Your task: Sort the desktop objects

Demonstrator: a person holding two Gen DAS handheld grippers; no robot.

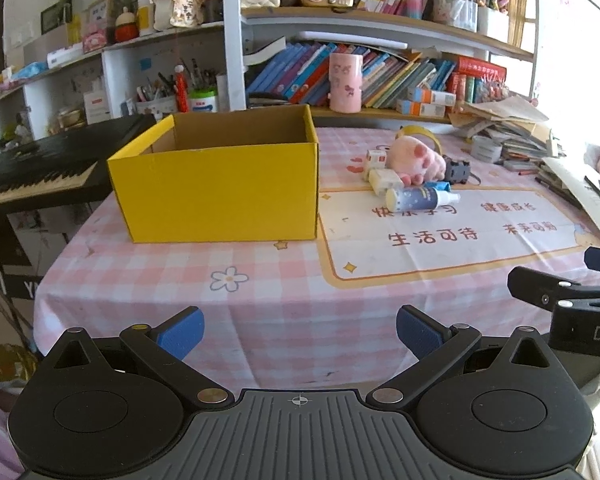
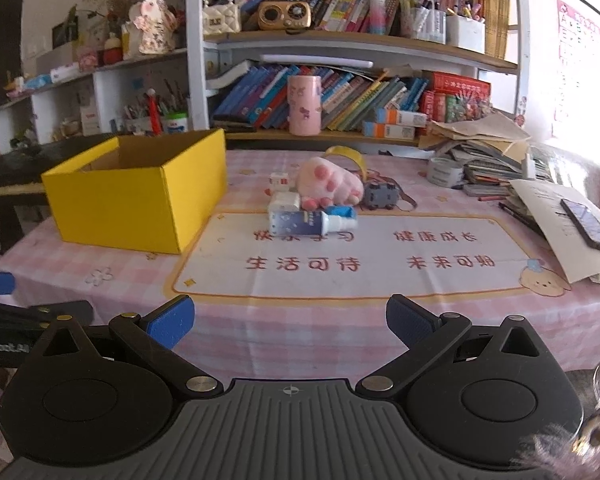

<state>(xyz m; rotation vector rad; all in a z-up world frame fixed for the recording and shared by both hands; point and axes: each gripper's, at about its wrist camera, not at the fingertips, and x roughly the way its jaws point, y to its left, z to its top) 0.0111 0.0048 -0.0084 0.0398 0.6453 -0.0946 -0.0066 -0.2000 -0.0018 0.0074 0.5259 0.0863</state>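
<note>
Both tools are spread wide and carry nothing. The left tool (image 1: 300, 334) hangs at the near edge of the table (image 1: 284, 304), and the right tool (image 2: 290, 326) hangs near the same edge, beside it. The table has a pink checked cloth.

In the left wrist view, the yellow box (image 1: 220, 196) stands at about 11 o'clock, upright, with its top open. At about 1 o'clock, well apart from both tools, lies a small heap of things. The pink plush paw (image 1: 418, 160) is in its middle. A spray bottle (image 1: 418, 198) lies on its side in front of the paw. Small white boxes (image 1: 380, 168) touch the paw at its left. A dark grey toy (image 1: 458, 171) sits at its right, and a tape roll (image 1: 418, 133) stands behind it.

In the right wrist view, the heap is at 12 o'clock and the yellow box at 10 o'clock.
</note>
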